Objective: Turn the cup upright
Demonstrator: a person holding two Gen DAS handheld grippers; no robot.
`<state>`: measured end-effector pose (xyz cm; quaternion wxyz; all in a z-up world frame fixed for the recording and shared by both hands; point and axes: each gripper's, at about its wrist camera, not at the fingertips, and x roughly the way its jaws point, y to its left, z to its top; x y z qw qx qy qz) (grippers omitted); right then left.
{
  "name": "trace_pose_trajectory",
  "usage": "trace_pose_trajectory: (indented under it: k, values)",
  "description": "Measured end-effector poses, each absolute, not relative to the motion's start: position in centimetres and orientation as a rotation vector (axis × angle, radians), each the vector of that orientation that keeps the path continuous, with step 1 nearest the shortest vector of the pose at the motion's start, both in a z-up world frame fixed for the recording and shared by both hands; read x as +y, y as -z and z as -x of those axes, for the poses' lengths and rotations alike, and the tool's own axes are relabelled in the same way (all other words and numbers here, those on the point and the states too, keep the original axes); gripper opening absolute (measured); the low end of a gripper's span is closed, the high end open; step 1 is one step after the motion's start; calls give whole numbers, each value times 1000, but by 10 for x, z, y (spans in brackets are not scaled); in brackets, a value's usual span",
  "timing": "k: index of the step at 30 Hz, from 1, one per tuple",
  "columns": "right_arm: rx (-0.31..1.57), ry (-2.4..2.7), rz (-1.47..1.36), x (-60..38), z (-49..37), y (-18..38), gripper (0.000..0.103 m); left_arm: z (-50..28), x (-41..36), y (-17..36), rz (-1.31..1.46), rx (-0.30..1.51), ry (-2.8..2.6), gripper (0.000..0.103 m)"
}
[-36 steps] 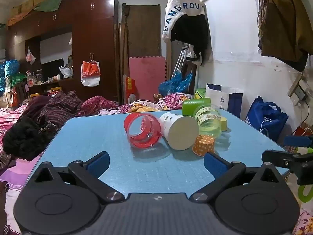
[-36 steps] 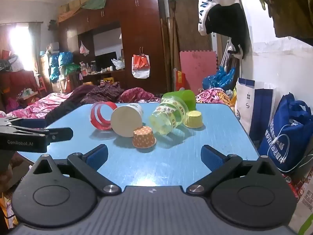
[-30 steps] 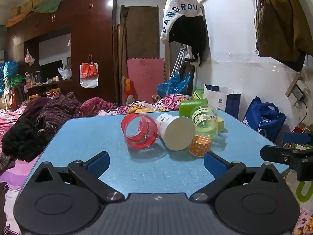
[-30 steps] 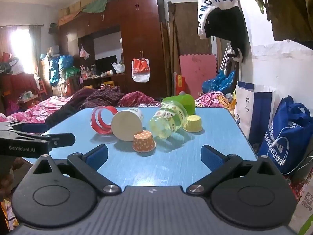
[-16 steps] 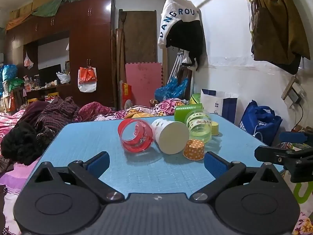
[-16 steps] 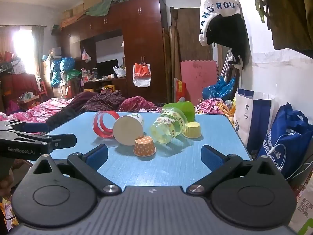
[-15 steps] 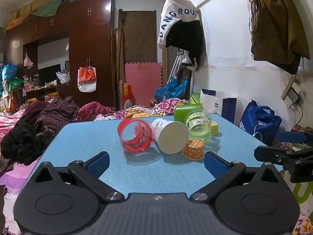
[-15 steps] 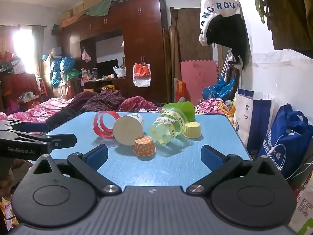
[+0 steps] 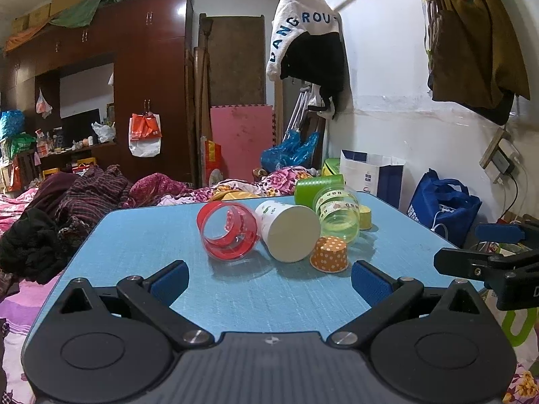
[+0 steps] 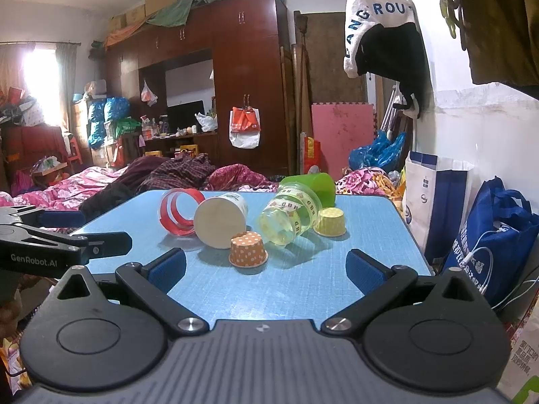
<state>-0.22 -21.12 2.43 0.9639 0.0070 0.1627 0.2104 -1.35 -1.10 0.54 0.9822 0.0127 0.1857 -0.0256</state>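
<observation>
Several cups lie clustered on the blue table (image 9: 141,235). A clear red-banded cup (image 9: 227,232) (image 10: 178,212), a white paper cup (image 9: 289,232) (image 10: 220,222), a clear yellow-green cup (image 9: 338,215) (image 10: 289,219) and a green cup (image 9: 316,187) (image 10: 311,181) lie on their sides. An orange dotted cup (image 9: 330,254) (image 10: 247,249) and a yellow cup (image 10: 330,222) stand upside down. My left gripper (image 9: 269,279) is open and empty, short of the cluster. My right gripper (image 10: 266,269) is open and empty, just short of the orange cup.
The table's right edge runs near a white wall, with a blue bag (image 10: 492,235) and a white paper bag (image 10: 434,195) on the floor beside it. A bed with heaped clothes (image 9: 67,202) lies left and behind. Each gripper shows at the other view's edge.
Both grippers have drawn back and risen slightly, so the cups look a little farther away. The cups have not moved. Both grippers stay open.
</observation>
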Motion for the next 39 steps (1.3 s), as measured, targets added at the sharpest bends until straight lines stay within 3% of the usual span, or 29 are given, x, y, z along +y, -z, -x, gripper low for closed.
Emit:
trace_pose_trajectory:
  k: [39]
  values:
    - [333,-436,-15,-212,1,-21,102,14,-12,-4,-29,380,69,103]
